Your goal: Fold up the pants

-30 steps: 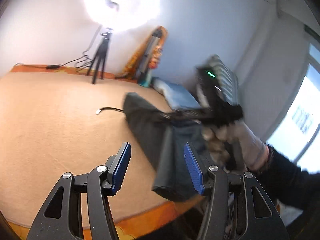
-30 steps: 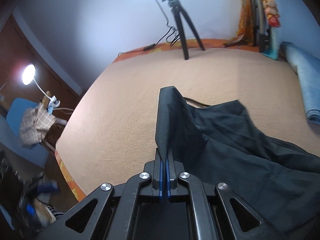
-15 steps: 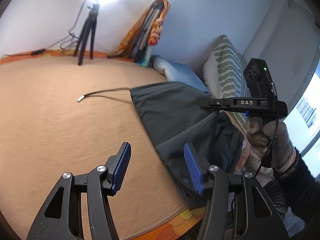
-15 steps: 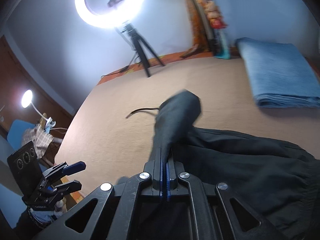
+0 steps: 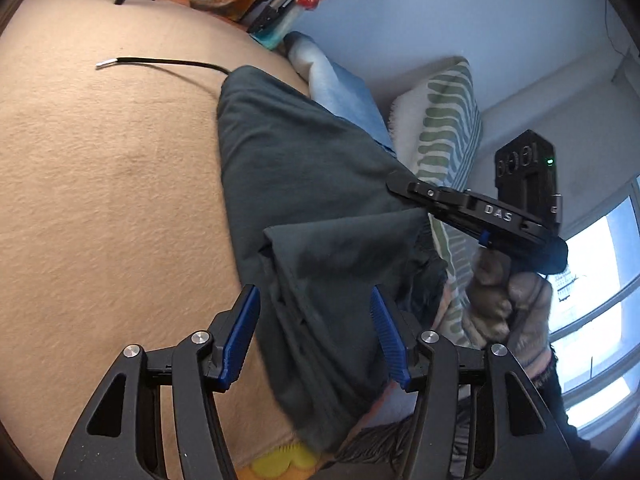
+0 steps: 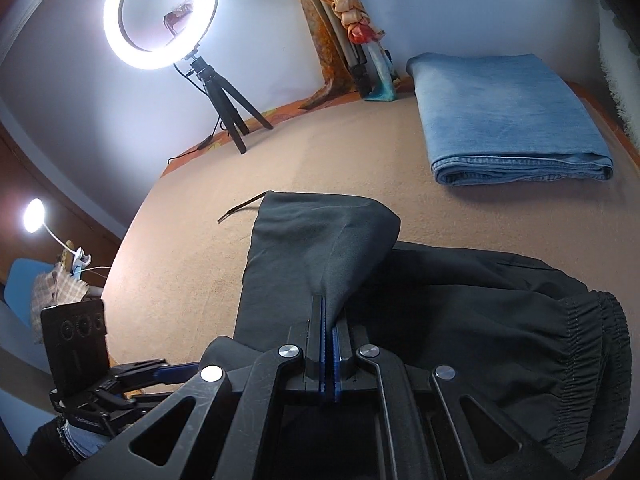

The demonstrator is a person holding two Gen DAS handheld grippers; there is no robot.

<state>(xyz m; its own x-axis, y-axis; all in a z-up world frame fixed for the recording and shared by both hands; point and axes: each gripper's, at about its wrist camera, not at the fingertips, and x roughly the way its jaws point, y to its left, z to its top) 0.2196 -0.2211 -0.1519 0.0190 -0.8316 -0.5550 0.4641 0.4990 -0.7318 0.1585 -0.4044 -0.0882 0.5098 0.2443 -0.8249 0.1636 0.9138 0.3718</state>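
Black pants (image 6: 460, 300) sit in the blue-padded tongs (image 6: 329, 344). Beyond them lie faded blue jeans (image 6: 504, 120) on tan carpet (image 6: 340, 160).

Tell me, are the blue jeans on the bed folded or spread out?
Folded. The blue jeans lie as a neat rectangle, with stacked layers showing along the near edge.

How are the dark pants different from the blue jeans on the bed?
The dark pants are spread out and only half folded; the blue jeans are folded into a neat, flat stack. The right gripper pinches a raised flap of the dark pants; nothing touches the jeans. The dark pants lie close to the grippers; the jeans lie farther off, nearer the wall. Both rest on the same tan blanket.
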